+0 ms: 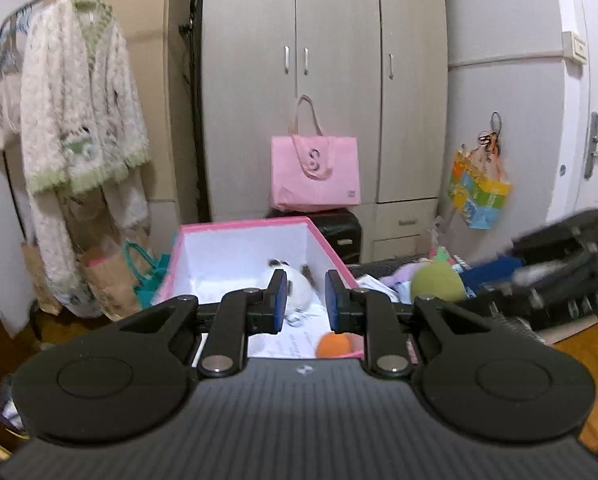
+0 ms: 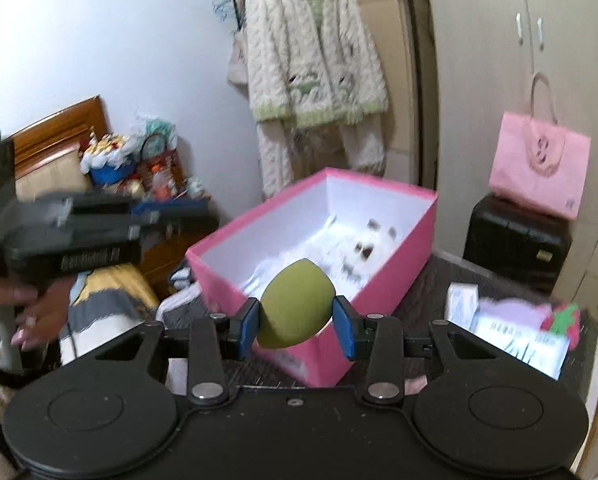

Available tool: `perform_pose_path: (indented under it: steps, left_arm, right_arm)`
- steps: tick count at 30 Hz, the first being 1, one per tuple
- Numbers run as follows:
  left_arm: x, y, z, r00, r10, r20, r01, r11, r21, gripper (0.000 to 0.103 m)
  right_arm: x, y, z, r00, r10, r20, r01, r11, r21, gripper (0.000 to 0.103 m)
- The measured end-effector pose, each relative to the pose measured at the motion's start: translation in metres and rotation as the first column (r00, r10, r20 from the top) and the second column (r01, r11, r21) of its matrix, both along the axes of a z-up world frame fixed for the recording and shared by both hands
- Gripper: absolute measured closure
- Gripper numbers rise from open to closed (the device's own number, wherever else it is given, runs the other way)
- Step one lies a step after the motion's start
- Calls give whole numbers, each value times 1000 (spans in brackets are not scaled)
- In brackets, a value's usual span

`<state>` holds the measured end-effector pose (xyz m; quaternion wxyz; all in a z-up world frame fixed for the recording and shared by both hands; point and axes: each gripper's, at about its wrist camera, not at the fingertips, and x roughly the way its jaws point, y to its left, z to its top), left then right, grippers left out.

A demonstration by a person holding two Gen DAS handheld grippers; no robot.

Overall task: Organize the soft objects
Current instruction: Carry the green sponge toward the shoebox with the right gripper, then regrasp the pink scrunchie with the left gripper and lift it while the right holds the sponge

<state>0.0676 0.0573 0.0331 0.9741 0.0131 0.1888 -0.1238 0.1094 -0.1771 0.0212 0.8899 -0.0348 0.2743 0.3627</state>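
Two black grippers hang near the open pink cardboard box. Right gripper clamps an olive-green egg-shaped soft toy at the box's near edge. Left gripper is narrowed to its limit, empty. Farther inside lie an orange plush and a white fluffy toy.

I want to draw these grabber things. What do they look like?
Both grippers, left and right, look alike: a black ribbed body, two big round black discs, black linkage arms with silver bolts, and two flat blue pads at the tips. The left one has a small pale logo on its body. No cables or sleeves show clearly.
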Motion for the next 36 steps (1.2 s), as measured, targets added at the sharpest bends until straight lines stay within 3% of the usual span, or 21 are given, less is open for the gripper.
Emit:
perform_pose_path:
  steps: [3, 7, 11, 12, 14, 15, 18, 22, 28, 31, 36]
  left_arm:
    - [7, -10, -14, 996, -69, -63, 67, 997, -36, 83]
    - [14, -45, -35, 978, -178, -105, 177, 984, -13, 75]
    - [21, -84, -51, 956, -273, -111, 275, 961, -1, 51]
    - [19, -92, -54, 953, -285, -101, 288, 958, 11, 47]
    - [21, -112, -59, 950, -303, -71, 307, 950, 60, 29]
    - [23, -121, -62, 949, -309, -57, 313, 946, 80, 27]
    - [35, -144, -73, 946, -316, -73, 322, 942, 98, 22]
    - [58, -162, -92, 935, -314, -163, 329, 941, 75, 18]
    - [92, -177, -129, 937, -180, -301, 219, 970, 101, 10]
    - [104, -177, -147, 916, -148, -374, 199, 975, 100, 9]
    - [90, -175, -155, 929, -143, -340, 181, 980, 83, 6]
  right_arm:
    - [4, -9, 3, 998, -60, 25, 60, 998, -4, 58]
    - [7, -32, -9, 991, -137, -9, 137, 990, -22, 58]
    - [5, -61, -23, 976, -212, -50, 211, 977, -28, 58]
    - [6, -69, -26, 972, -228, -56, 227, 973, -27, 58]
    - [4, -83, -31, 962, -263, -66, 262, 965, -24, 58]
    - [4, -90, -34, 958, -278, -71, 278, 960, -22, 58]
    - [7, -114, -45, 943, -317, -96, 318, 948, -11, 58]
    - [15, -137, -62, 928, -346, -140, 351, 936, 6, 58]
    - [25, -143, -89, 937, -317, -147, 321, 947, 7, 58]
    - [29, -145, -100, 939, -301, -169, 307, 952, 13, 58]
    - [31, -141, -113, 938, -314, -146, 312, 949, -32, 57]
